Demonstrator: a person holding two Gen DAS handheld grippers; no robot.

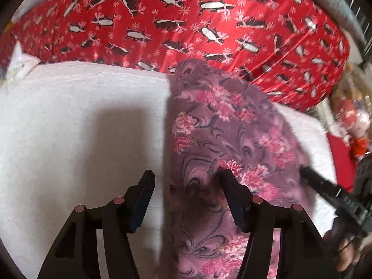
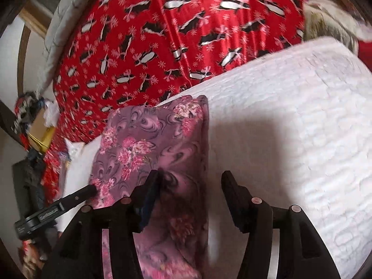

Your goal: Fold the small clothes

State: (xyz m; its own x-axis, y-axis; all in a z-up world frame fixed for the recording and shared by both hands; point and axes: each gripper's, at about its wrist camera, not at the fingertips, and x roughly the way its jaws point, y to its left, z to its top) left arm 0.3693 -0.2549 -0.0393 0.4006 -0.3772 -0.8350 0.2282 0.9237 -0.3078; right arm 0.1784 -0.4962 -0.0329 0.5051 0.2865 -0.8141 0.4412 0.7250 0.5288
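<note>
Closest to my left camera are my own two black fingers (image 1: 148, 195), spread wide with nothing between them; my left gripper (image 1: 186, 181) hangs open across the long left edge of the purple floral garment (image 1: 223, 125), one finger over bare white and the other over the fleece. I cannot tell whether either tip touches the cloth. The garment lies folded into a long narrow strip on the white textured cover (image 1: 81, 121), its far end reaching up to the red penguin-print blanket (image 1: 186, 18) that bulges behind it. In my right camera the same garment (image 2: 148, 144) runs away from me as a strip with a straight folded edge on its right side, lying on the white cover (image 2: 290, 116) with the penguin blanket (image 2: 162, 34) beyond. My right gripper (image 2: 190, 183) is likewise wide open and empty, its left finger over the fleece and its right finger over the white cover just past the folded edge. Each camera catches the other claw from the side: a black finger tip of my right gripper (image 1: 311, 174) meets the garment's right edge in the left view, and my left gripper (image 2: 88, 190) meets its left edge in the right view. A heap of clutter (image 2: 34, 116) sits blurred at the far left.
</note>
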